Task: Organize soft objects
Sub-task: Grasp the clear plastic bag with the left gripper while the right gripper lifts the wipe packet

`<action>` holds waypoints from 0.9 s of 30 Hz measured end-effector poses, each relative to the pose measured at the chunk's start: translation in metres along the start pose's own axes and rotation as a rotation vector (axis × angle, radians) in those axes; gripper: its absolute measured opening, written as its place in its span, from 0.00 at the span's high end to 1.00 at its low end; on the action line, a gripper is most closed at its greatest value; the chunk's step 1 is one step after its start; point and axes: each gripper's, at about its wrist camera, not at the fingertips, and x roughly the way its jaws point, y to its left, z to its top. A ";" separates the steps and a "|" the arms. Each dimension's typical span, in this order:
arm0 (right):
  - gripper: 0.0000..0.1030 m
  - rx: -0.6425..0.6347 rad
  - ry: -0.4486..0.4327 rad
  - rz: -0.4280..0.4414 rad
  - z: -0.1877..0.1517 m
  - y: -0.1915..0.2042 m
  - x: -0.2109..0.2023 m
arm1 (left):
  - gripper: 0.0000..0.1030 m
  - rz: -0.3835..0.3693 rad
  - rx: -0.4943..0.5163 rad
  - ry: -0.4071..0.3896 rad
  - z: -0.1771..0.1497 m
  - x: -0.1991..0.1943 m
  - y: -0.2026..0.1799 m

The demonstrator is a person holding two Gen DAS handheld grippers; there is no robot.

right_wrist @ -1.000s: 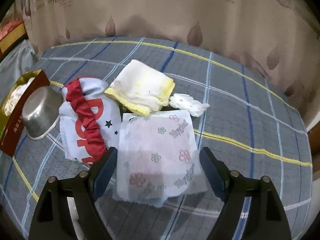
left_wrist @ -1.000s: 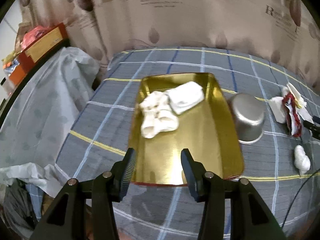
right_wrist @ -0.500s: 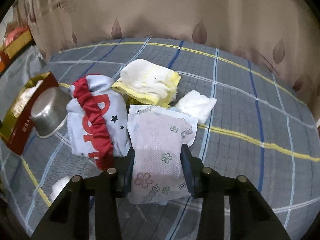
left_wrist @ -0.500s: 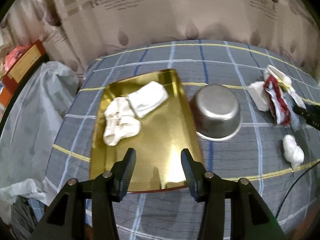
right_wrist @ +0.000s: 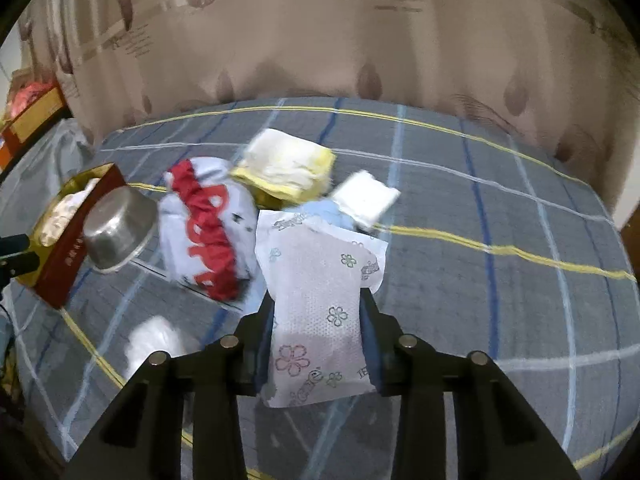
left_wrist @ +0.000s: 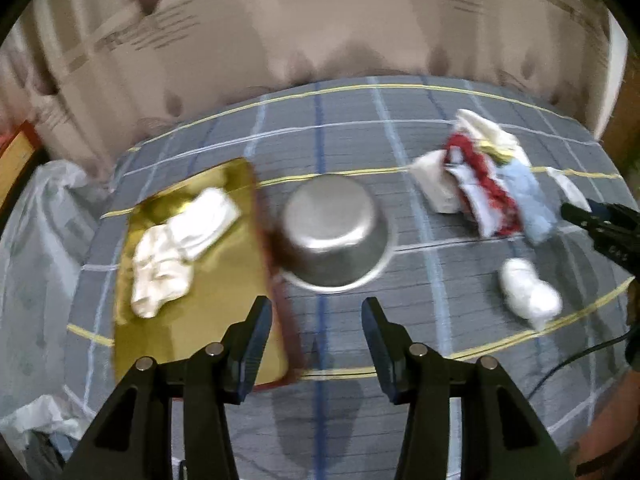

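Observation:
My right gripper [right_wrist: 318, 320] is shut on a flower-printed tissue pack [right_wrist: 320, 280] and holds it above the plaid bed. Behind it lie a red-and-white cloth [right_wrist: 208, 232], a yellow-edged towel [right_wrist: 286, 166] and a white pad [right_wrist: 366, 198]. A white wad [right_wrist: 154, 340] lies at the near left. My left gripper [left_wrist: 316, 340] is open and empty, above the bed between a gold tray [left_wrist: 192, 320] holding white cloths [left_wrist: 180, 240] and an upturned steel bowl [left_wrist: 334, 236]. The cloth pile [left_wrist: 484, 184] and the white wad [left_wrist: 528, 294] show at the right.
A patterned curtain [right_wrist: 320, 40] hangs behind the bed. A plastic-covered surface [left_wrist: 36, 248] lies left of the bed. A red-and-yellow box [right_wrist: 32, 108] stands at the far left. A black cable [left_wrist: 580, 356] runs at the right edge.
My right gripper closed on the tissue pack and lifted it. My left gripper swung right, from over the gold tray toward the steel bowl, staying open.

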 end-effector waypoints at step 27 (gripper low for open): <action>0.82 0.087 0.052 -0.105 -0.051 -0.022 0.001 | 0.54 -0.339 -0.251 0.360 0.038 0.058 -0.127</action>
